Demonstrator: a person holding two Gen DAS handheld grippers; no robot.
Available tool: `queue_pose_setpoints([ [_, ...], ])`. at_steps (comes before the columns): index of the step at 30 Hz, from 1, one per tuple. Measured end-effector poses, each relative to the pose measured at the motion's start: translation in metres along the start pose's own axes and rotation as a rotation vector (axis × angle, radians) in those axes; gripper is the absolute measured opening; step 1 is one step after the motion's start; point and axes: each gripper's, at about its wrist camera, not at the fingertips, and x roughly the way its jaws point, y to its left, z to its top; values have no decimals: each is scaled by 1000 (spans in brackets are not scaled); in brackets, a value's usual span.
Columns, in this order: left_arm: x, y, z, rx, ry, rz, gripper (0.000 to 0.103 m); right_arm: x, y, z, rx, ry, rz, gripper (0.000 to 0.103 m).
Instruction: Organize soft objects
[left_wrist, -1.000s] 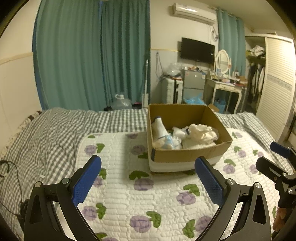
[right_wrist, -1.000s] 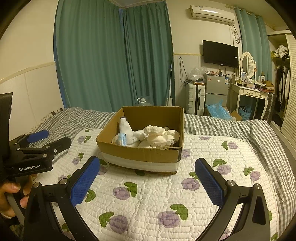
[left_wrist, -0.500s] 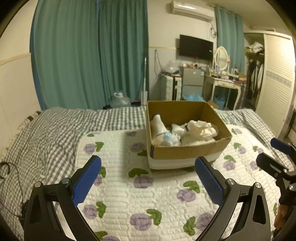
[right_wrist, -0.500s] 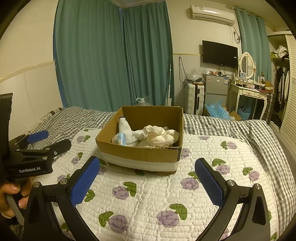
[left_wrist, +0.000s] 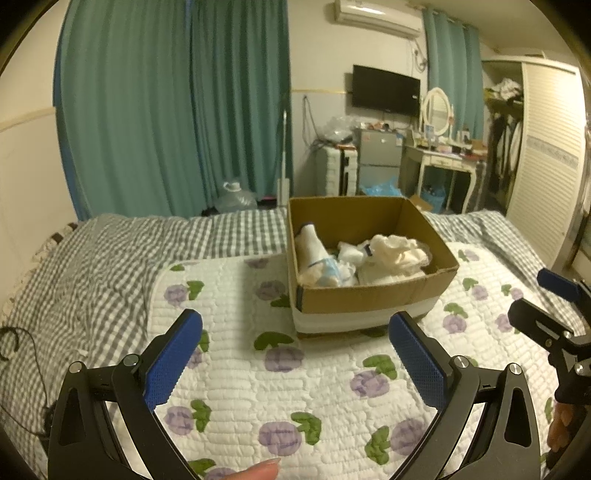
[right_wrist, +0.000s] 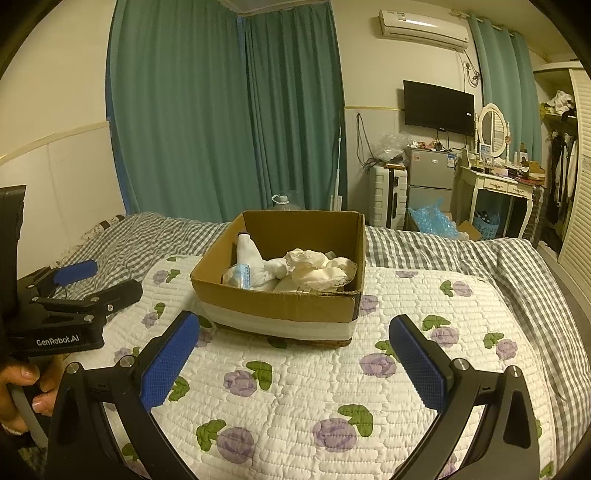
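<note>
A brown cardboard box (left_wrist: 369, 291) (right_wrist: 273, 299) stands on the white floral quilt (left_wrist: 295, 387) (right_wrist: 295, 387). In it lie white and cream soft items: rolled socks (left_wrist: 314, 254) (right_wrist: 245, 254) and crumpled cream cloth (left_wrist: 399, 251) (right_wrist: 317, 269). My left gripper (left_wrist: 295, 354) is open and empty, held above the quilt in front of the box. My right gripper (right_wrist: 293, 354) is open and empty, also in front of the box. Each gripper shows at the edge of the other's view: the right one (left_wrist: 546, 306), the left one (right_wrist: 74, 291).
A grey checked bedspread (left_wrist: 92, 266) covers the bed around the quilt. Teal curtains (left_wrist: 166, 110), a water jug (left_wrist: 234, 197), a fridge (right_wrist: 430, 184), a dressing table (right_wrist: 495, 184) and a white wardrobe (left_wrist: 546, 155) stand beyond the bed.
Both grippers have drawn back slightly from the box and stay open. The box and its contents have not moved.
</note>
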Motion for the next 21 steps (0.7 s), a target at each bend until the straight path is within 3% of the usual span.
queue_pose_setpoints([
  [21,0,-2,-2,27,-2,31,103,1,2,-3,2,8,-1,103],
])
